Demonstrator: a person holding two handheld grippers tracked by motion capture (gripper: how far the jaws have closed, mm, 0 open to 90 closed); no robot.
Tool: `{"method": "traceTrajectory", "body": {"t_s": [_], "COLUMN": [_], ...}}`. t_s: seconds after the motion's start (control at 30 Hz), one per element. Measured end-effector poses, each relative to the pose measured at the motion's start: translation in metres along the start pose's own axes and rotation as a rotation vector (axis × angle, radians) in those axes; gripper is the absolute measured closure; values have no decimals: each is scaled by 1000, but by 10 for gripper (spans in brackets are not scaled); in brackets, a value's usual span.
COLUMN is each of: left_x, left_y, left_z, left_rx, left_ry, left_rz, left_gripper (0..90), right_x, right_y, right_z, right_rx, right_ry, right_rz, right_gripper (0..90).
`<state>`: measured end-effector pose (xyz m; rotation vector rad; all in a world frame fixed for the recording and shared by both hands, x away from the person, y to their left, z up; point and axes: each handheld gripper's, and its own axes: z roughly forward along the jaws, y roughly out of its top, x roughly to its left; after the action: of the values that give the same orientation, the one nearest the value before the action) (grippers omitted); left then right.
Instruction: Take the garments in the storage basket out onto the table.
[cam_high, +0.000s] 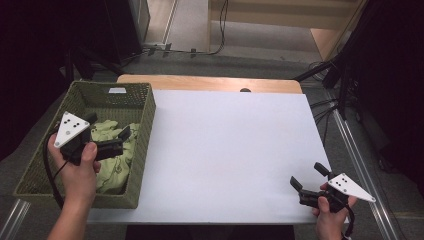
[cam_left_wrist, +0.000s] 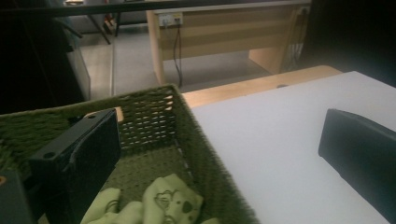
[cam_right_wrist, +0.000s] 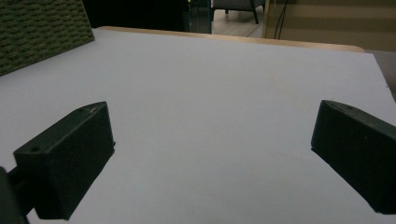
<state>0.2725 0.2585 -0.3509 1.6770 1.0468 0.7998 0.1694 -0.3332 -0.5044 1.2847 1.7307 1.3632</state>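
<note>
I am holding my left gripper (cam_high: 107, 131) wide open and empty over the soft, crumpled green cloth (cam_high: 111, 165), lying long toward 12 o'clock in the bumpy woven basket (cam_high: 142, 150), my right gripper (cam_high: 309, 176) gaping, empty, over the smooth white table (cam_high: 225, 150).

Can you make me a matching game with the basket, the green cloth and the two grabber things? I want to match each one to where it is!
Things:
1. green cloth
2. woven basket
3. left gripper
4. right gripper

Places:
A. at the left edge of the white table top
B. open, low over the near right corner of the table
C. lying inside the basket
D. open, held above the basket, over the cloth

Pairs: 1-C, 2-A, 3-D, 4-B
</note>
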Motion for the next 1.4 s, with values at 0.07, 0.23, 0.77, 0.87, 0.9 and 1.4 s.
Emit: {"method": "traceTrajectory", "body": {"t_s": [0.07,0.23,0.77,0.87,0.9,1.4], "left_x": [8,25,61,64,64,76], "left_y": [-1,-6,-29,-33,-35,-63], "left_z": [2,10,48,54,57,86], "left_rx": [14,67,311,359,379,687], "left_ry": [13,25,53,58,55,-28], "left_rz": [-6,-16,-54,-54,-60,-170], "left_gripper": [0,0,0,0,0,0], "right_x": [0,0,0,0,0,1], "right_y": [0,0,-1,-1,-1,-1], "right_z": [0,0,1,1,1,2], "right_rx": [0,-1,3,1,3,7], "right_ry": [0,1,-2,-1,0,0], "right_rz": [1,-6,-5,-6,-6,-9], "right_gripper": [0,0,0,0,0,0]}}
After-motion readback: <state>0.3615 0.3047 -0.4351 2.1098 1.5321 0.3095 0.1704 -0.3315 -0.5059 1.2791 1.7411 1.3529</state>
